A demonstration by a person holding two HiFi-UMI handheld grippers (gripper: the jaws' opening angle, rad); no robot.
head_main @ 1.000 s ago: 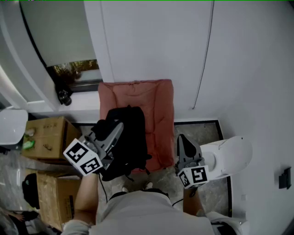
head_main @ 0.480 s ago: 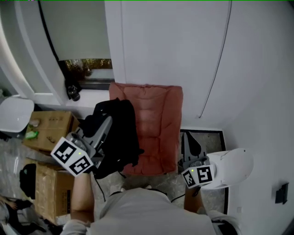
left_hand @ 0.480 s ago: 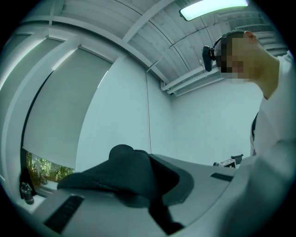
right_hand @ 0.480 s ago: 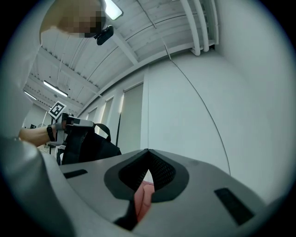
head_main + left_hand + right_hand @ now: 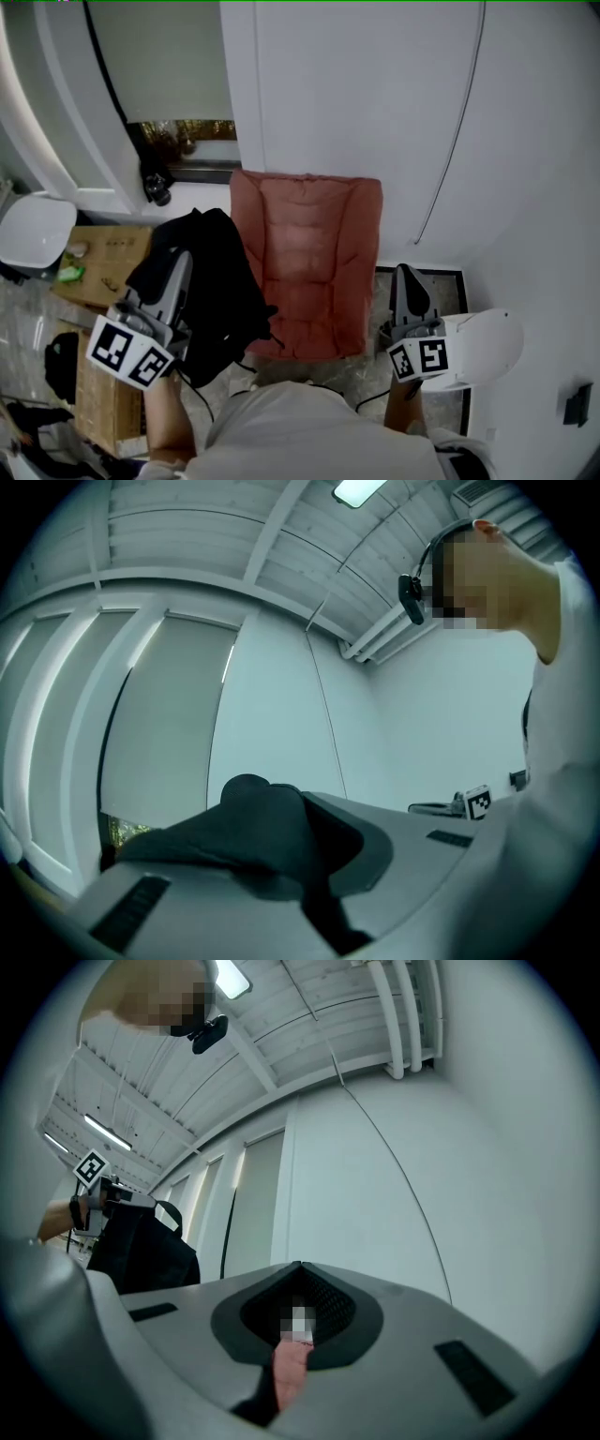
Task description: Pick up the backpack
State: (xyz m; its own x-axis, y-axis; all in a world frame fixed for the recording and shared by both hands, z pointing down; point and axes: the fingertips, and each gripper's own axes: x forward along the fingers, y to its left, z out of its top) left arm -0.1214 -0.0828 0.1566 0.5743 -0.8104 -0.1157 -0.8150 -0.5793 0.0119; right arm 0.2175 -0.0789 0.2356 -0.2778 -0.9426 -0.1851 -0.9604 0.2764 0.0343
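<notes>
Left gripper (image 5: 176, 270): my jaws are fully closed, and black fabric from the top of the backpack (image 5: 211, 291) is pinched between them. In the left gripper view that fabric bulges up over the jaw tips.

Right gripper (image 5: 410, 286): my jaws are closed tip to tip with nothing gripped. It sits well apart from the backpack, on the far side of the cushion (image 5: 314, 253).

Backpack, place: it hangs from my left gripper. In the head view it overlaps the cushion's left edge and lies between the cushion and the cardboard box (image 5: 103, 258). I cannot tell whether its lower end touches anything.

Backpack, long axis: in the right gripper view it runs straight down from the clamped top, the dark body hanging below my left gripper. In the head view it runs up and down the picture, with the lower end leaning slightly toward the cushion.

Backpack, pointing: the top end points up into my jaws and the bottom end points toward the floor near my body.

Cushion: it is reddish pink and quilted, and stands against the white wall (image 5: 356, 94).

Beside my right gripper: a white rounded object (image 5: 483, 342) is just to its right.
</notes>
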